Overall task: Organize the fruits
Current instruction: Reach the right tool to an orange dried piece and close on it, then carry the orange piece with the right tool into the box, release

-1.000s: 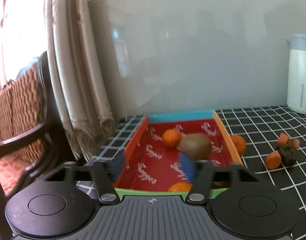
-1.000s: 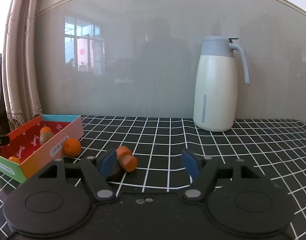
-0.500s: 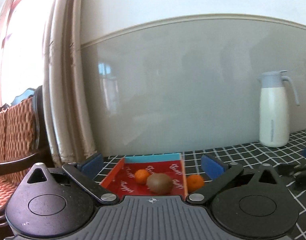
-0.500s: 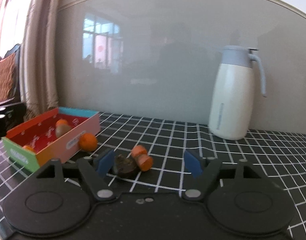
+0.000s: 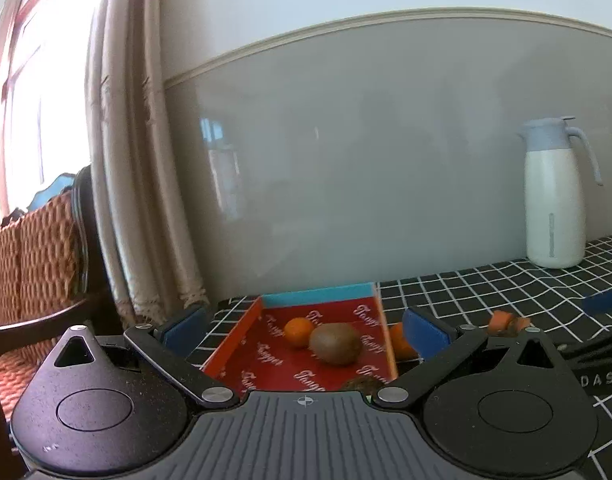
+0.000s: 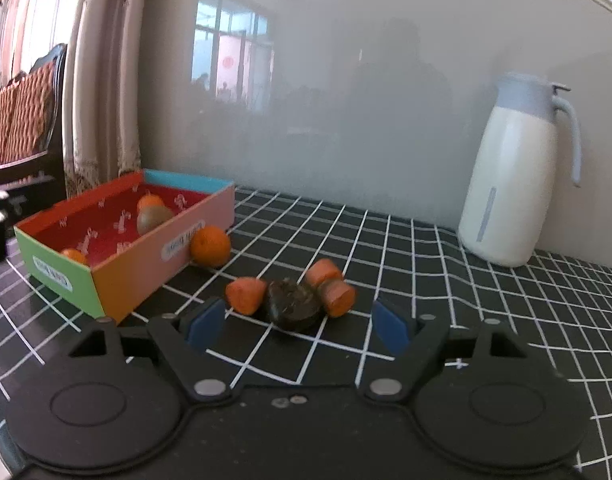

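A colourful cardboard box (image 5: 318, 290) (image 6: 145, 258) with a red floor holds a brown kiwi (image 5: 334, 344) (image 6: 153, 218) and an orange (image 5: 299, 332) (image 6: 149, 201); another orange (image 6: 74, 256) lies at its near end. My left gripper (image 5: 306, 328) hangs open and wide in front of the box, nothing between its pads. One orange (image 6: 210, 246) rests on the cloth against the box's outer wall. Three carrot pieces (image 6: 245, 294) ring a dark lumpy fruit (image 6: 293, 304). My right gripper (image 6: 297, 325) is open just short of that lump, empty.
A white jug with a pale blue lid (image 6: 514, 188) (image 5: 554, 196) stands by the glossy wall at the right. The table has a black cloth with a white grid (image 6: 486, 312). Curtains (image 5: 145, 160) and a woven chair (image 5: 33, 264) are past the table's left edge.
My left gripper opened wide, left the kiwi in the box and drew back, tilting up. My right gripper opened a little wider and closed in on the carrot pieces and dark fruit.
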A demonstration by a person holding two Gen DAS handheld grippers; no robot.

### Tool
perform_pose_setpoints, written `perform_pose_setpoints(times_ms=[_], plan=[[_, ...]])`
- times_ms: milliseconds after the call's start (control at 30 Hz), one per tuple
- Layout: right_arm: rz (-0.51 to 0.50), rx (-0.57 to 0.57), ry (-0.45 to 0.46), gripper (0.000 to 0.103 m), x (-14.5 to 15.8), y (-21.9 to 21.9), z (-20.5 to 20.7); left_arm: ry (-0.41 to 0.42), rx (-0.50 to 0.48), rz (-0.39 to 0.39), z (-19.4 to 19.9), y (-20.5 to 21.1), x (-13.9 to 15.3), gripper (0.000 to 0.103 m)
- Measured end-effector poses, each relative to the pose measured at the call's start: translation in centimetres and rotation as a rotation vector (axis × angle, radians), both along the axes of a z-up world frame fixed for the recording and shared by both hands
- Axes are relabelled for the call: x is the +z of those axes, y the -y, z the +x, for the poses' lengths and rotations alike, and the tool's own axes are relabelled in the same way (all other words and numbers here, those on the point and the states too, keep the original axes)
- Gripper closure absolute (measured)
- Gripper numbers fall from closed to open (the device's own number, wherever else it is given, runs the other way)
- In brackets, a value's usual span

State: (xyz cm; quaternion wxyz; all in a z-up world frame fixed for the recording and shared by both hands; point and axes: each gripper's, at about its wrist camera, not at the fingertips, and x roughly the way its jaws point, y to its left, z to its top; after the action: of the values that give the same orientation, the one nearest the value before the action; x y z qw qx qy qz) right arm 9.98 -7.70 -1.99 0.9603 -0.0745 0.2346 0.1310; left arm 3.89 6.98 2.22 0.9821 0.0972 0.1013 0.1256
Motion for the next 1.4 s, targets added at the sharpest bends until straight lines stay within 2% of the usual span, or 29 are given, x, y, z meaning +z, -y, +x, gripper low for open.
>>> perform_pose_setpoints(times_ms=[267,567,733,967,1067,1200,1400], plan=[[-0.007,0.005,-0.041,0.026,-0.7,-1.2,1.7,-0.013,0.018,-0.017,0.2,-1.8,-0.2,0.000],[0.050,0.093,-0.113,0.033,-1.4,-4.7,2.9,-0.021,0.016,-0.017,0.4,-2.2,-0.3,0.000],[0.062,0.032,-0.173,0.038,-2.2,-6.0,4.5,-0.023,0.027,-0.023,0.3,-3.0,-0.3,0.000],[0.068,-0.052,-0.199,0.043,-2.8,-6.2,6.2,-0.025,0.046,-0.039,0.1,-4.9,-0.2,0.000],[0.065,-0.070,-0.205,0.051,-3.1,-6.4,6.5,-0.026,0.056,-0.045,0.1,-5.5,-0.2,0.000],[0.074,-0.096,-0.205,0.072,-3.2,-6.2,6.9,-0.030,0.060,-0.052,0.0,-5.9,-0.2,0.000],[0.095,-0.102,-0.203,0.073,-3.1,-6.1,7.1,-0.037,0.063,-0.051,0.0,-6.1,-0.3,0.000]])
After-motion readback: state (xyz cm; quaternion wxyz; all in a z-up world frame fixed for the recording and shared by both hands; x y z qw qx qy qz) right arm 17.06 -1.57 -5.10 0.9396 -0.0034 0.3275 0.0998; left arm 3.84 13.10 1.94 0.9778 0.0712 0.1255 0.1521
